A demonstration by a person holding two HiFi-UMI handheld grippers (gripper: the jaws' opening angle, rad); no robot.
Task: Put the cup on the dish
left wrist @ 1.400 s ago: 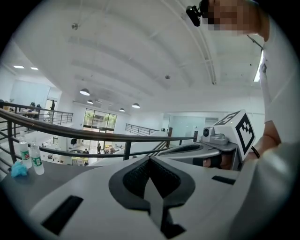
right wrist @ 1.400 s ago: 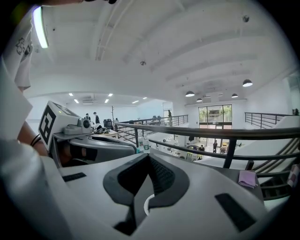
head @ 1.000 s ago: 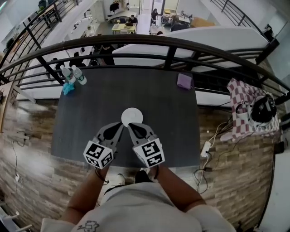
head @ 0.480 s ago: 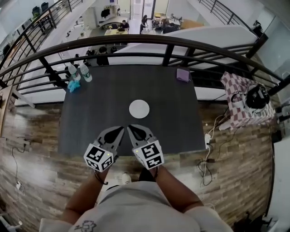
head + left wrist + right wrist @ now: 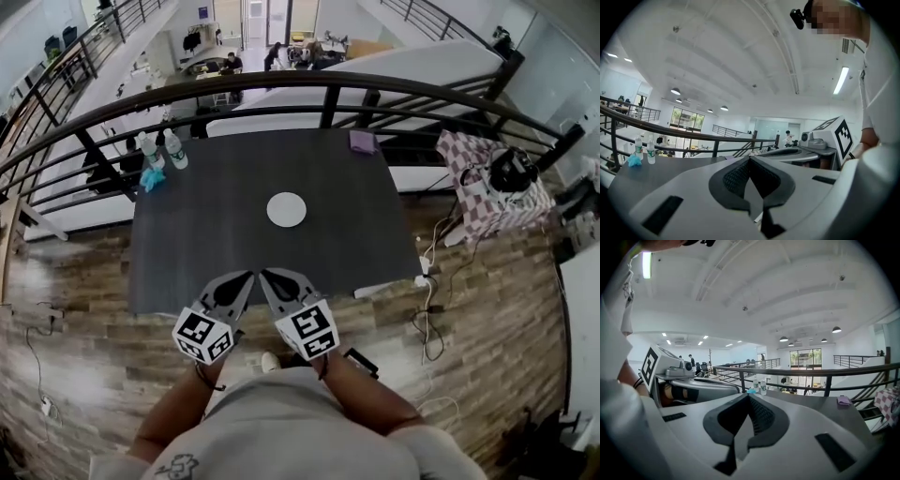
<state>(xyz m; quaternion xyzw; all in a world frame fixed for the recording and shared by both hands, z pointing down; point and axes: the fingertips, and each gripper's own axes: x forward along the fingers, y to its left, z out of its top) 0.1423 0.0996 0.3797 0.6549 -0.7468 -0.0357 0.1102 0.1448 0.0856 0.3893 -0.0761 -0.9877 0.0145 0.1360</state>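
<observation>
White dish (image 5: 286, 209) lies alone mid-frame on the dark counter (image 5: 206, 253); no cup shows in any view. Left gripper (image 5: 246, 276) and right gripper (image 5: 265, 274), lower centre, have fingers pressed together, empty. Probably best to find the cup first, then spread the fingers before reaching.

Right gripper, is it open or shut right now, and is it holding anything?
Shut, holding nothing. In the right gripper view, the right gripper has its dark pads meeting edge to edge, with nothing between them.
</observation>
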